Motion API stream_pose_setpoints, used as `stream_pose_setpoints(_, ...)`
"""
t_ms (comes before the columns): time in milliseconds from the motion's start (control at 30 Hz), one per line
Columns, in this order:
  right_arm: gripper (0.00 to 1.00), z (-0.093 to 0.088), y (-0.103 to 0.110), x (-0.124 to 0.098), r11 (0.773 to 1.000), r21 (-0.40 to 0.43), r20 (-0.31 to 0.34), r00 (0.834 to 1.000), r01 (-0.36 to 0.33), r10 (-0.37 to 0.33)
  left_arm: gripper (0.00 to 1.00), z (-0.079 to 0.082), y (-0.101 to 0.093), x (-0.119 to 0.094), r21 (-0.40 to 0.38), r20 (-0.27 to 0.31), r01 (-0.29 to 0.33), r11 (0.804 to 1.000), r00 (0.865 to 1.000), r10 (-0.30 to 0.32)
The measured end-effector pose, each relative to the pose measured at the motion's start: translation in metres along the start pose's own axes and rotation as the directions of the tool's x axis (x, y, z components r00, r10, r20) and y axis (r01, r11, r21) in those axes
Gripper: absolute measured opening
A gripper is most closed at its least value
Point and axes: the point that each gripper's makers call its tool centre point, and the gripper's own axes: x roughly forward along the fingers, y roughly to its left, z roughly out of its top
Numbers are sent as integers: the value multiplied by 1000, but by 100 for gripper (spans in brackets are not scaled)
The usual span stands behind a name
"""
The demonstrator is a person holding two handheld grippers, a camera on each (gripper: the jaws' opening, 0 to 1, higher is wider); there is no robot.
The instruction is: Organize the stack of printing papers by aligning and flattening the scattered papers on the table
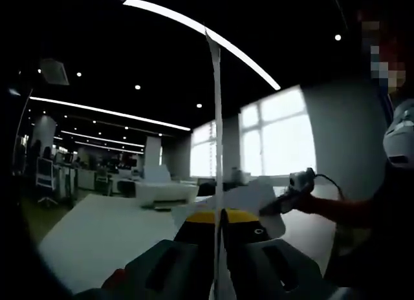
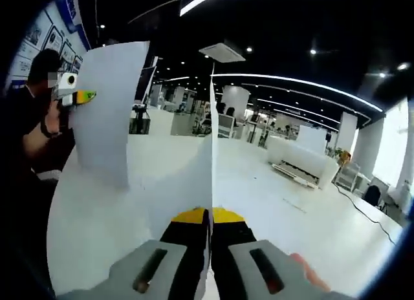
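Observation:
A white sheet of printing paper point(image 1: 215, 119) stands on edge between my left gripper's point(image 1: 220, 217) yellow-tipped jaws, which are shut on it. Its far end point(image 1: 259, 195) bends to the right gripper point(image 1: 292, 195), which comes in from the right and pinches it above the white table point(image 1: 97, 235). In the right gripper view, my right gripper point(image 2: 211, 214) is shut on the same paper's edge point(image 2: 211, 151). From there the sheet point(image 2: 110, 106) curves away to the upper left, where the left gripper point(image 2: 79, 96) holds it. The paper hangs in the air over the table point(image 2: 291, 209).
A white printer point(image 1: 162, 191) sits on the table at the back, also visible as a printer point(image 2: 294, 171) in the right gripper view, with a cable point(image 2: 362, 209) near it. The person point(image 2: 26, 132) stands at the table's side. Office desks and chairs lie beyond.

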Motion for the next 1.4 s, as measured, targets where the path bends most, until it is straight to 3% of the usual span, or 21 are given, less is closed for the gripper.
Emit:
stream_pose_setpoints(200, 0, 48, 0, -27, 995, -101, 18, 1000, -1, 3, 6, 0, 0, 0, 1, -3, 0, 1000, 1000, 0)
stream_pose_setpoints(467, 0, 87, -27, -60, 969, -245, -51, 997, 36, -50, 6, 0, 0, 0, 9, -5, -3, 1000, 1000, 3)
stream_pose_setpoints(700, 0, 103, -27, -81, 941, -339, -119, 991, 14, -58, 6, 1, 0, 0, 20, -9, -4, 1000, 1000, 4)
stream_pose_setpoints(933, 0, 115, -22, -91, 873, -486, -231, 970, -49, -74, 6, 1, -1, 1, 29, -12, -5, 1000, 1000, 6)
stream_pose_setpoints(1100, 0, 128, -17, -98, 841, -533, -261, 963, -90, -62, 6, 0, -1, 2, 29, -13, -9, 1000, 1000, 9)
stream_pose_setpoints(1400, 0, 148, 4, -115, 818, -556, -255, 967, -149, 2, 6, -1, -2, 2, 30, -11, -5, 1000, 1000, 5)
